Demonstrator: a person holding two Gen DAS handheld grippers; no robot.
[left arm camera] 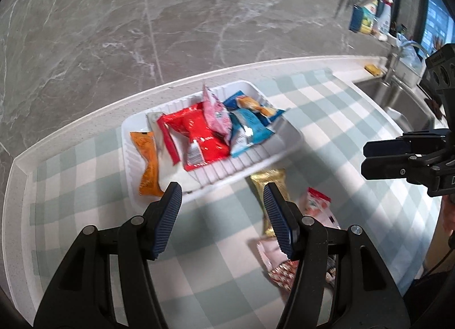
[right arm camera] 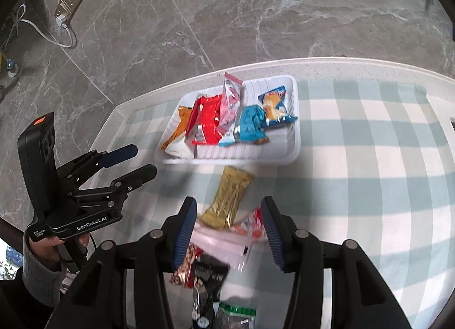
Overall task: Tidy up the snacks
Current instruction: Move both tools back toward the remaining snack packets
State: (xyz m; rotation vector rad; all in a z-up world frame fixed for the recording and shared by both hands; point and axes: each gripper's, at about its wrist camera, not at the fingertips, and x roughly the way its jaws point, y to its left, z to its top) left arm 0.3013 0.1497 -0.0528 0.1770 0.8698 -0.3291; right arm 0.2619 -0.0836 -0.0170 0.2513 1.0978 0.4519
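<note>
White tray (right arm camera: 294, 118) holding red packet (right arm camera: 209, 118), blue packets (right arm camera: 250, 124), apparently seven snacks

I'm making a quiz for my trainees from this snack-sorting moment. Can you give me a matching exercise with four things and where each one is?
Things:
1. red packet
2. gold packet
3. orange packet
4. left gripper

Places:
A. on the checked cloth, outside the tray
B. lying across the tray's end rim
C. in the air beside the tray
D. inside the white tray

Pairs: 1-D, 2-A, 3-B, 4-C
</note>
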